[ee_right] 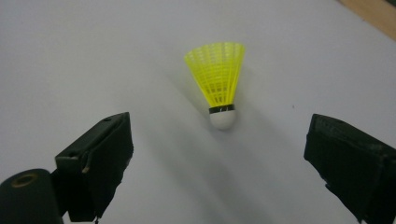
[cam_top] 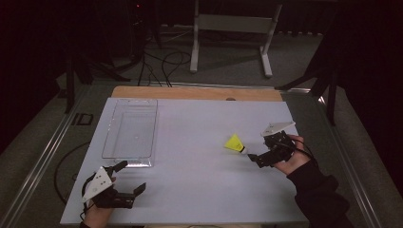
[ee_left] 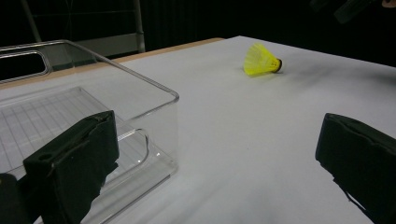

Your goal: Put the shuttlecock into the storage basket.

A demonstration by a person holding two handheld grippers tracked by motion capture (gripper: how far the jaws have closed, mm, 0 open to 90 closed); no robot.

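We see a yellow shuttlecock [cam_top: 235, 142] lying on its side on the white table [cam_top: 199, 190], right of centre in the high view, its cork tip pointing toward the right gripper [cam_top: 255, 157]. That gripper sits just beside it at the right of the frame, jaws spread wide and grasping nothing; in the right gripper view the shuttlecock [ee_right: 219, 84] lies centred in the upper half, ahead of both jaws and touching neither. The left gripper [cam_top: 131, 176] rests at the lower left of the high view, jaws likewise parted and empty, close to the near end of a clear tray [cam_top: 107, 142] that takes up the left side of the table. In the left gripper view the tray [ee_left: 154, 88] fills the left and the shuttlecock [ee_left: 261, 60] lies far off at upper right. We judge the risks plain: the shuttlecock is light and may roll or skid if a jaw nudges it, and a hard squeeze on the skirt could crush the mesh.
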